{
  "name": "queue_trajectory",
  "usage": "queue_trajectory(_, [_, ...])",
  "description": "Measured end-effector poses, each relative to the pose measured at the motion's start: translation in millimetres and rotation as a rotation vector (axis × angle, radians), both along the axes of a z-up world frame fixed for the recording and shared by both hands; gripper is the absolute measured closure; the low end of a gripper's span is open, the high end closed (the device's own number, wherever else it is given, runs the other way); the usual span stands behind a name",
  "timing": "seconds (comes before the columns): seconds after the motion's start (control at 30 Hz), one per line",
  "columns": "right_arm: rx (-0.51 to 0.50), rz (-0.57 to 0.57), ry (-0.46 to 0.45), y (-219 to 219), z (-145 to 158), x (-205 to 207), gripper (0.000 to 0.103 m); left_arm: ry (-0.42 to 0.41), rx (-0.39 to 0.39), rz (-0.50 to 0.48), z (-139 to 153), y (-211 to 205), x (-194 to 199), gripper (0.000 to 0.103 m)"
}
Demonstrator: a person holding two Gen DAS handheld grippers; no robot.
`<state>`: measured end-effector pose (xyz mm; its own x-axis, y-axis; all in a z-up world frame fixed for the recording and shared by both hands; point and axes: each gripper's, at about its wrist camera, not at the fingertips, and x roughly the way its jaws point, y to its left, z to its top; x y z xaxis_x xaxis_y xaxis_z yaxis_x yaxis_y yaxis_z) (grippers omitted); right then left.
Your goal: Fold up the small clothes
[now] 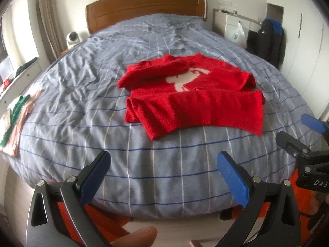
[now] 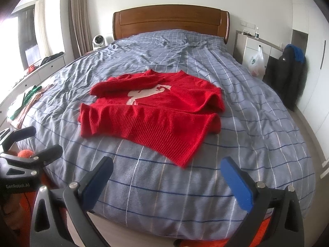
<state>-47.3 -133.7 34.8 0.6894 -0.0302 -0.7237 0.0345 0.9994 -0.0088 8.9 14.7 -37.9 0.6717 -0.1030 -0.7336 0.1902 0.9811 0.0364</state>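
We read two markings. At the right edge of the left wrist view, the right tongs [image 1: 296, 131] carried the white letters "DAS", cut off by the frame. At the left edge of the right wrist view, the left tongs [image 2: 39, 142] read "SenRobot.AI".

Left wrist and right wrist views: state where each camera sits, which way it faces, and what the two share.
Left wrist: rides the left gripper at the foot of the bed, facing the headboard; its own open fingers, a fingertip and the right gripper show.
Right wrist: rides the right gripper, also facing the headboard; its open fingers and the left gripper show.
Shared: the red sweater and the folded clothes at the left edge.
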Motion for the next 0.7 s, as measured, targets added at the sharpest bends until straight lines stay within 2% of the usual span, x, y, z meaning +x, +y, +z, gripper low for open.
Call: queue_trajectory(0.7, [0.005,0.000,0.023,0.7,-6.4,1.4,0.000,0.017,0.004,-0.006,-4.5,-2.2,-1.4,0.000])
